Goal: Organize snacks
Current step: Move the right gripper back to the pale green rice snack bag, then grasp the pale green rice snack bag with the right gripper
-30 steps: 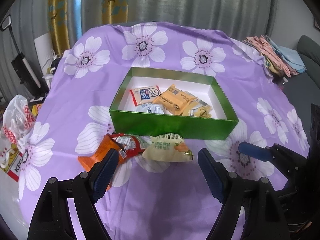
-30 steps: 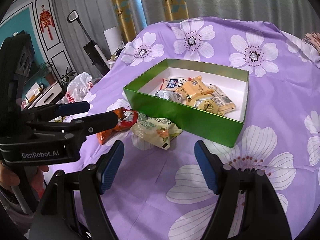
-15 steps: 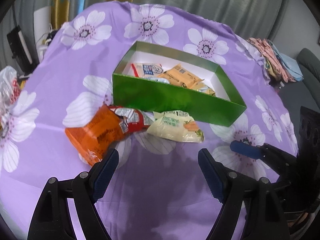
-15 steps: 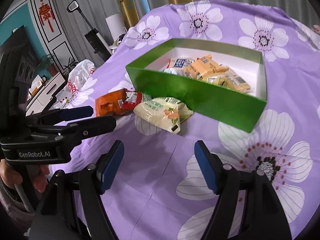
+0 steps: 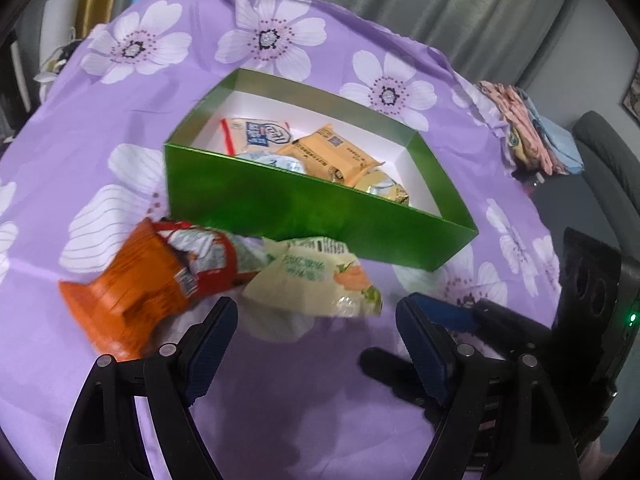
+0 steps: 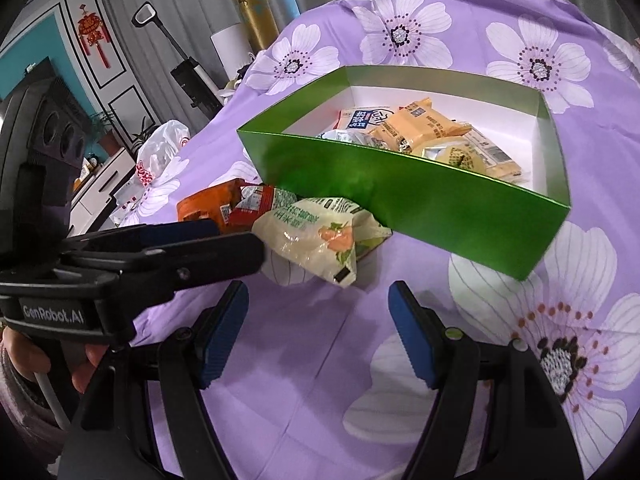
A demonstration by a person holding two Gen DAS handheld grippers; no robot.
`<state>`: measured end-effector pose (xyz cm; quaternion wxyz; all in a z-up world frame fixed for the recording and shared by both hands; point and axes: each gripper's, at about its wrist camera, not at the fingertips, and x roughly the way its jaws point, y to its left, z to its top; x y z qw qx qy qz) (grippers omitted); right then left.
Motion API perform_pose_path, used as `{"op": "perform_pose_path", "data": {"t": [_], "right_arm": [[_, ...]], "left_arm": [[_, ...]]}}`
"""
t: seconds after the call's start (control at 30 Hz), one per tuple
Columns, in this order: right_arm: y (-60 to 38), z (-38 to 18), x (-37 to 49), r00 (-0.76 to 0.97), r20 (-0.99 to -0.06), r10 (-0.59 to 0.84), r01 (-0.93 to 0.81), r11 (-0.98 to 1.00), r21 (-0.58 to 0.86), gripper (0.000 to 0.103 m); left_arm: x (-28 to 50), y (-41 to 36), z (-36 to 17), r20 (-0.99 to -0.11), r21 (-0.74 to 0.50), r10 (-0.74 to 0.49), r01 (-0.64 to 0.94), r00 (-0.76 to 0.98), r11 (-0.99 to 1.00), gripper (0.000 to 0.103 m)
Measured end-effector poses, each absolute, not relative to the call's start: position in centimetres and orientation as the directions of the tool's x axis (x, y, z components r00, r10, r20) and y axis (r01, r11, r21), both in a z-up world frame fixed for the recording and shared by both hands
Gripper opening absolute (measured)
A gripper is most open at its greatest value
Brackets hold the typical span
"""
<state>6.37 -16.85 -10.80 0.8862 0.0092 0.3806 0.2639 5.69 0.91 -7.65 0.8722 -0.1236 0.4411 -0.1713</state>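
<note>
We see the table (image 5: 320,420) filling most of both views under a purple cloth printed with white flowers. On it, in the centre of the left wrist view and the upper right of the right wrist view, stands the green box (image 5: 304,208) with its white inside; several wrapped snacks lie in it, among them an orange packet (image 5: 332,154) and a white packet with blue print (image 5: 260,134). Against the near wall of the box, lower left of centre in the left wrist view, lie an orange bag (image 5: 132,296), a red packet (image 5: 204,256) overlapping it, and a pale green bag (image 5: 316,280) beside them, touching the red one. At the bottom of the left wrist view our left tool (image 5: 316,340) has its blue pads spread wide and empty, just short of the pale green bag. Our right tool (image 6: 318,332) is likewise spread wide and holds nothing, with bare cloth between its pads. At the left edge of the right wrist view the left tool reaches in toward the pale green bag (image 6: 320,236).
</note>
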Motion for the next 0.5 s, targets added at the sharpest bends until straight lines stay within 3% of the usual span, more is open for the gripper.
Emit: {"op": "perform_pose_path", "data": {"t": [0.37, 0.5], "right_arm": [[-16.6, -11.4, 8.5, 0.549, -0.66, 0.513, -0.483, 0.839, 0.251, 0.058], [-16.6, -11.8, 9.2, 0.53, -0.664, 0.527, -0.484, 0.831, 0.274, 0.052]], "left_arm": [[8.5, -0.1, -8.2, -0.726, -0.379, -0.44, 0.227, 0.529, 0.897, 0.081], [9.1, -0.2, -8.7, -0.739, -0.379, -0.437, 0.22, 0.513, 0.899, 0.069]]}}
